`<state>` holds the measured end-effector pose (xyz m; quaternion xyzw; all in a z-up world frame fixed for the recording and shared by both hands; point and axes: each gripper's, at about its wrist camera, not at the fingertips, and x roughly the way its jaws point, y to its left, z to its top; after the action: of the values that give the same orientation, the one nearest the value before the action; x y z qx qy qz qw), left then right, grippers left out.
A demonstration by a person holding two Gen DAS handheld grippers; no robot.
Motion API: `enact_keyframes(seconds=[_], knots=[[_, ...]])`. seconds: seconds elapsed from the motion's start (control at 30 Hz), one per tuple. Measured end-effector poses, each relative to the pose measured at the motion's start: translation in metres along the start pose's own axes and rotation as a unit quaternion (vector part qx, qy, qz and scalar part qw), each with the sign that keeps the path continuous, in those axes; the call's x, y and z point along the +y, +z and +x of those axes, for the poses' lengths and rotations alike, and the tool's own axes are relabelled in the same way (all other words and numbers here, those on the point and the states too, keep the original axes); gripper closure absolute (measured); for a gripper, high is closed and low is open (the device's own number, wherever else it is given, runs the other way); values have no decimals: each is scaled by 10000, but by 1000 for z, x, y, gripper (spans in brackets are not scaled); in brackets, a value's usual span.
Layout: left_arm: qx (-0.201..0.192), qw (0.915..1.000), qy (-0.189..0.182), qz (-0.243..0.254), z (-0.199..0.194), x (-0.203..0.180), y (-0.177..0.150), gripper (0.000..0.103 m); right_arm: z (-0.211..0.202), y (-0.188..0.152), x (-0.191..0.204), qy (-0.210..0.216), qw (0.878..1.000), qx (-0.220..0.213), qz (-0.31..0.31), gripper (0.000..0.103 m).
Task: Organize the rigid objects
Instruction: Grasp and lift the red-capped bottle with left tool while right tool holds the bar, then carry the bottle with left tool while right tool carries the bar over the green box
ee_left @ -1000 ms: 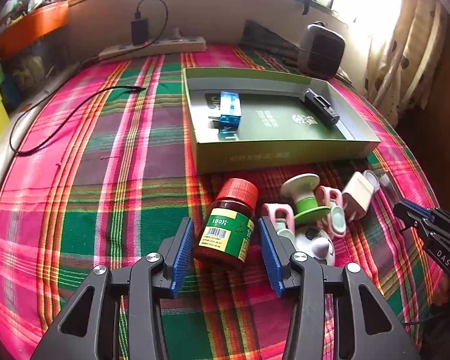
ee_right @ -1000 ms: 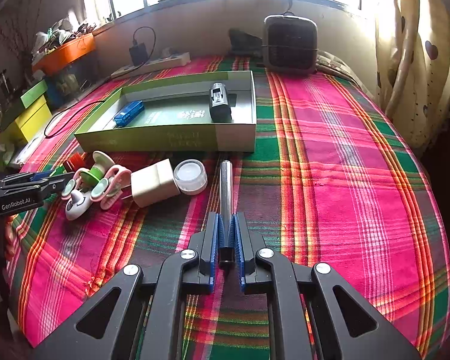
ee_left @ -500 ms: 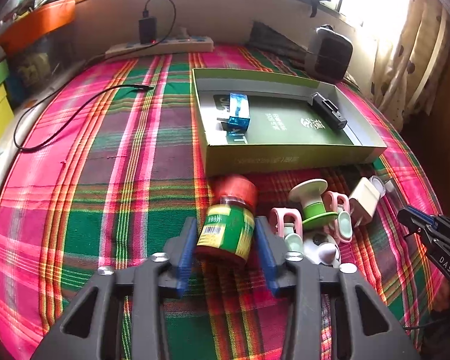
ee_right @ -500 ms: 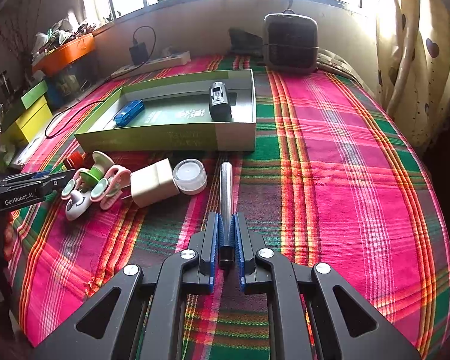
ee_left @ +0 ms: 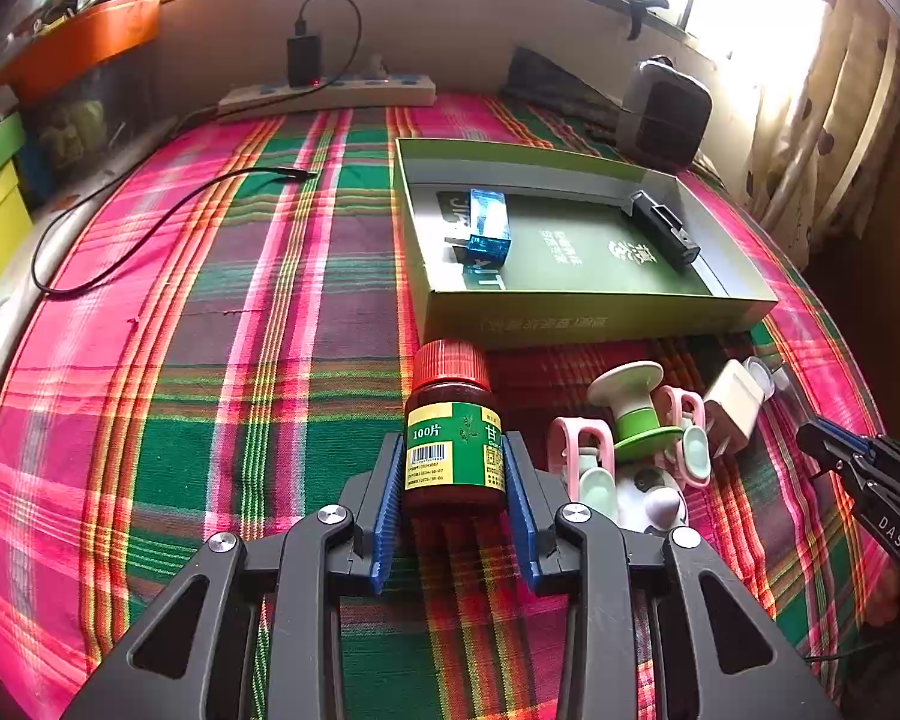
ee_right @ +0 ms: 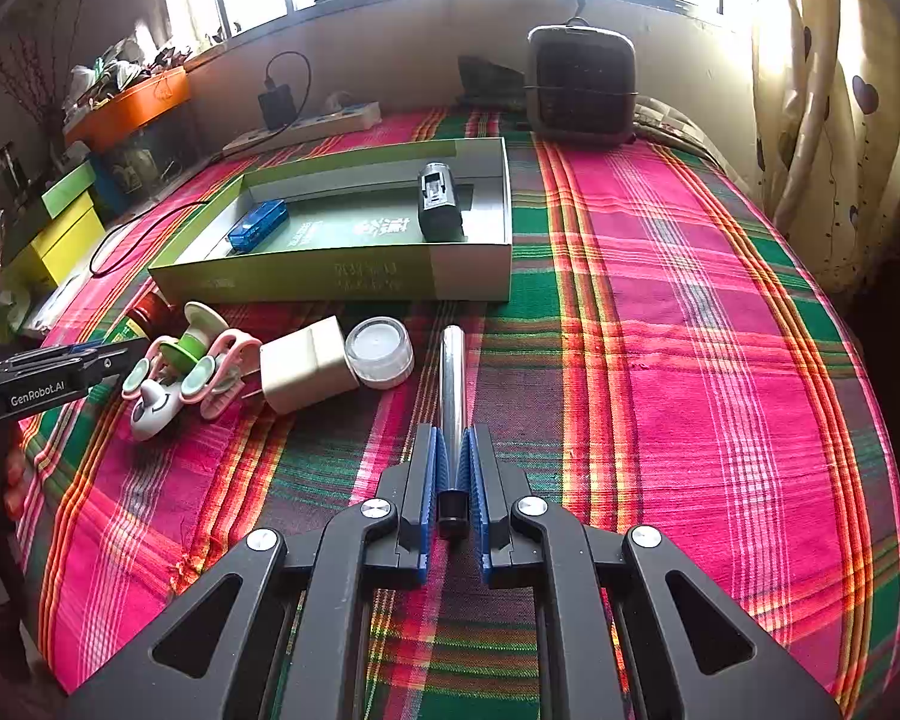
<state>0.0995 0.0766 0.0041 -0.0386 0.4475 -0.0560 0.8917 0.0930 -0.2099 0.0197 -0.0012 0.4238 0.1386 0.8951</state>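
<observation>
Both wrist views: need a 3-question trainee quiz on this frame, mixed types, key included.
1. True or false: the left gripper is shut on the red-capped bottle.
2. What does the right gripper hold? A) metal tube B) white jar C) beige charger
3. How many items lie inside the green box?

Key: 1 true; 2 A; 3 two, the blue item and the black item.
</observation>
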Motion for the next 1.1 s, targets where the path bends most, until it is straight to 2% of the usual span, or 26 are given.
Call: enact_keyframes(seconds=[0.47, 1.1], knots=[[-47, 10000, 23, -50, -4, 3, -1, 72, 0, 0, 0, -11, 10000, -5, 15, 92], [-331, 9994, 60, -89, -30, 5, 2, 72, -16, 7, 1, -9, 9998, -183, 1, 92]])
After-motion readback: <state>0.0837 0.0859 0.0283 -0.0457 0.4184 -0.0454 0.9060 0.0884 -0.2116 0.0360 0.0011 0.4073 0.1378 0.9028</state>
